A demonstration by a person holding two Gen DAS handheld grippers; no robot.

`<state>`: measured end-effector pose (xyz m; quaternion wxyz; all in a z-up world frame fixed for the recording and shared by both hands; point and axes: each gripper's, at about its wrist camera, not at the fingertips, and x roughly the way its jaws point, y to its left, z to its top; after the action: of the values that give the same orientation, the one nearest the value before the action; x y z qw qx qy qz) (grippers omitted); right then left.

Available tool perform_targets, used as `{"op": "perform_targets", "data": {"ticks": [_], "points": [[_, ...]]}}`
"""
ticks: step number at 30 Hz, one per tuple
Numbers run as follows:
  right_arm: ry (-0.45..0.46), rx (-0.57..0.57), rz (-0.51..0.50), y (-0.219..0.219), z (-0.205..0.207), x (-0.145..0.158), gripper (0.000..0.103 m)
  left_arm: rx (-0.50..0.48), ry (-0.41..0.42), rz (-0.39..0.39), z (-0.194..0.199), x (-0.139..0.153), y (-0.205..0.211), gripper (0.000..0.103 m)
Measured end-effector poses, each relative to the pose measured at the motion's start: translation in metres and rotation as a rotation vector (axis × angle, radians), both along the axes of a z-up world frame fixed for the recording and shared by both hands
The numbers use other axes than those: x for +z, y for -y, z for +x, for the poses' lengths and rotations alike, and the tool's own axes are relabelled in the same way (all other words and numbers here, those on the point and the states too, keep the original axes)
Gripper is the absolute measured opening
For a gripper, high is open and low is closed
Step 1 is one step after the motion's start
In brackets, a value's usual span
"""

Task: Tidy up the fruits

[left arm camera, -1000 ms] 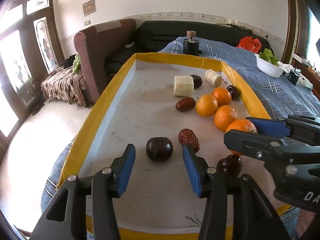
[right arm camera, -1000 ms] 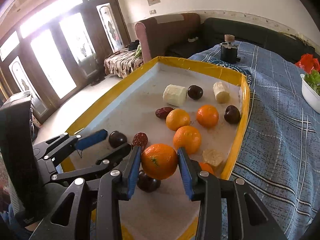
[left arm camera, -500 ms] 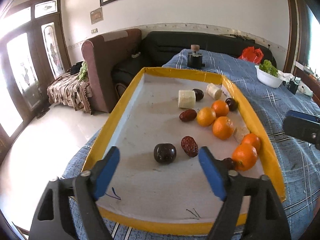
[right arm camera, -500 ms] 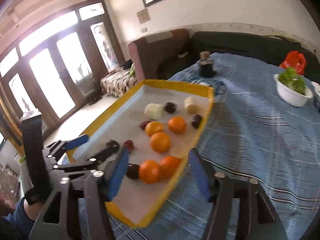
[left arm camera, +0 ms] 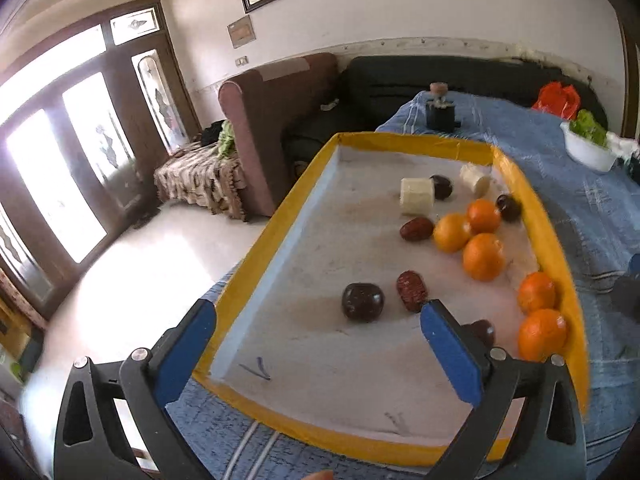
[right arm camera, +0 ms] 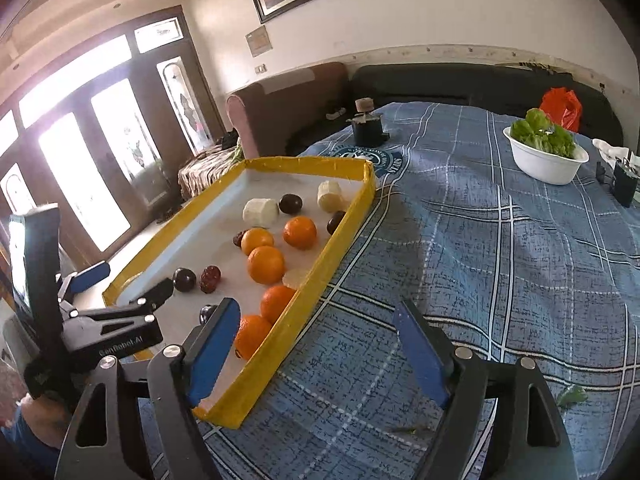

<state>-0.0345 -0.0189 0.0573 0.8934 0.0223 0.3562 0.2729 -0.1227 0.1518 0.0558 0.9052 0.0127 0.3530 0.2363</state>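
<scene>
Across the blue plaid bedspread (right arm camera: 480,264) and the yellow-rimmed tray (left arm camera: 554,240), both tools are now drawn back: the right tool (right arm camera: 320,344) and left tool (left arm camera: 316,352) are spread wide and empty. The orange (left arm camera: 542,334) held a second ago is left by the tray's right rim, seemingly placed. "CanRobot.AI" is read on the left tool.

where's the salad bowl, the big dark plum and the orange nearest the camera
salad bowl (right arm camera: 554,170), right wrist view, white side wall
big dark plum (left arm camera: 363,302), left wrist view, top middle
nearest orange (left arm camera: 542,334), left wrist view, centre of peel
</scene>
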Motion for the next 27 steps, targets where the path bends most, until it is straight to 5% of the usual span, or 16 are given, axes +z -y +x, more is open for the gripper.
{"op": "perform_targets", "data": {"ticks": [27], "points": [[0.091,0.058,-0.060,-0.021,-0.020,0.000,0.084,0.059,-0.084,0.038,0.005,-0.012,-0.006,0.103]]}}
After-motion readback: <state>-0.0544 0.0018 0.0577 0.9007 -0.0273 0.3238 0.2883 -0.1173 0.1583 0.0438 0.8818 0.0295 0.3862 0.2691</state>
